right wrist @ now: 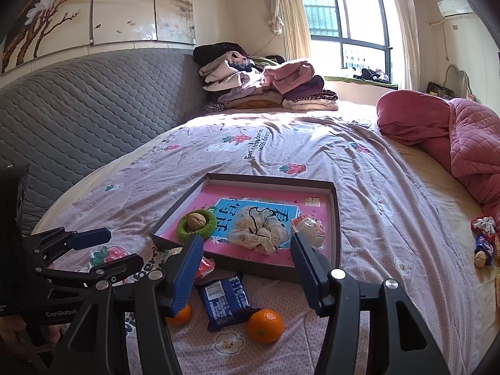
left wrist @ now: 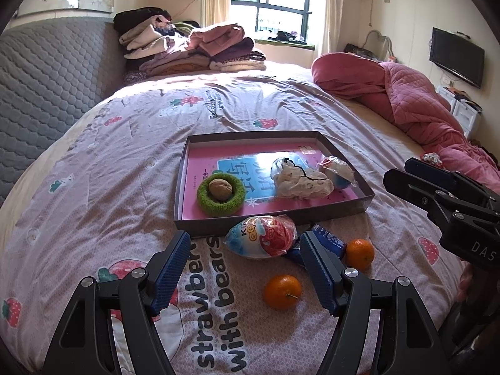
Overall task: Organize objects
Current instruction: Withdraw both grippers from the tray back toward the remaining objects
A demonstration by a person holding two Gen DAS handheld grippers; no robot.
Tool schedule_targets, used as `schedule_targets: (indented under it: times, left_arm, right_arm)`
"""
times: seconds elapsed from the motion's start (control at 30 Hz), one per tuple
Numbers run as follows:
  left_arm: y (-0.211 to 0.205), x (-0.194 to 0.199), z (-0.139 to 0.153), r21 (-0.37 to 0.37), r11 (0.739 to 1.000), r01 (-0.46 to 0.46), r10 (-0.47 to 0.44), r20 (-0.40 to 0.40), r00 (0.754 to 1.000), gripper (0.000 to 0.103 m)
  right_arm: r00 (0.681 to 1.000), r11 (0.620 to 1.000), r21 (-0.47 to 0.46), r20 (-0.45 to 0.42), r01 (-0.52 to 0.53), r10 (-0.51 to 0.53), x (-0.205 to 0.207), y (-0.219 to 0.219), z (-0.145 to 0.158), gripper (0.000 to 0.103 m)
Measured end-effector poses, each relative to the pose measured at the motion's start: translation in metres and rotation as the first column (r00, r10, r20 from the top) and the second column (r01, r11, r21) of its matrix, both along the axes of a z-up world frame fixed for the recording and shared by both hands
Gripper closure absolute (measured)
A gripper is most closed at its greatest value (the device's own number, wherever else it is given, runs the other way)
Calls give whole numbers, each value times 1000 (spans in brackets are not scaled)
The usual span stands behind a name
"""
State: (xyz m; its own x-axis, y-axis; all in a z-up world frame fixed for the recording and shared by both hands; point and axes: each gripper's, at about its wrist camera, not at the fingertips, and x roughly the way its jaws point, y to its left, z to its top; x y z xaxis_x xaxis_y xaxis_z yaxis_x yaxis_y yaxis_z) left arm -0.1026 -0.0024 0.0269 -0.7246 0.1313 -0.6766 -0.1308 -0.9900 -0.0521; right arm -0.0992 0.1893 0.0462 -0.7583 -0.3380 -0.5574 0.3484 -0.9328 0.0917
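two oranges [left wrist: 282,291], two walnuts [left wrist: 220,189], one tray [left wrist: 343,147]

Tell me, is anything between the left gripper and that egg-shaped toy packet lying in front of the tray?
Nothing visible. The left gripper is open and the egg-shaped packet lies on the bedspread just past its fingertips, with the tray right behind it.

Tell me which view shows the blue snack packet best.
The right wrist view: the packet lies flat on the bedspread, nearly whole, its label panel visible, between two oranges. In the left wrist view only one end of it shows, beside the finger of the left tongs.
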Motion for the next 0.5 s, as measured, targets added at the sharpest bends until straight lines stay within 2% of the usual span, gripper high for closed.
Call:
schedule_targets:
  times: [0.5]
  left_arm:
    - [6, 7, -4, -20, 1000, 2, -2, 10, 1000, 29]
  right_arm:
    - [1000, 1000, 0, -1, 10, -10, 11, 4, -2, 45]
